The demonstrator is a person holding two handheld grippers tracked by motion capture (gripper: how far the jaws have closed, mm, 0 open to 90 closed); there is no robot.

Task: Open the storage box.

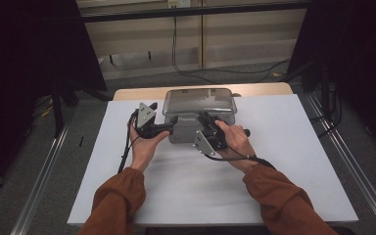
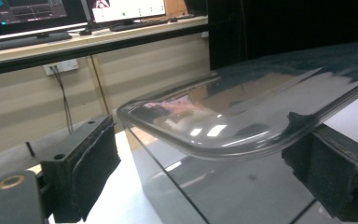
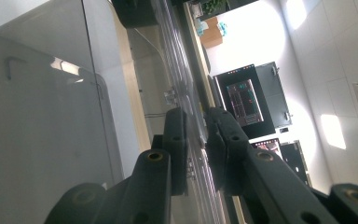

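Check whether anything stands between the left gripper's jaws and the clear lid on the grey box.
Nothing visible does. The left gripper stands open with the lid's corner already between its pads, while the right gripper is shut on the lid's edge.

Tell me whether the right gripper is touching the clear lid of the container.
Touching. In the right gripper view the right gripper has both jaws closed on the thin edge of the clear lid, with no gap at either pad.

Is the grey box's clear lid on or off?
On. The clear lid covers the grey box; the right gripper is shut on its rim, the left gripper open at its corner.
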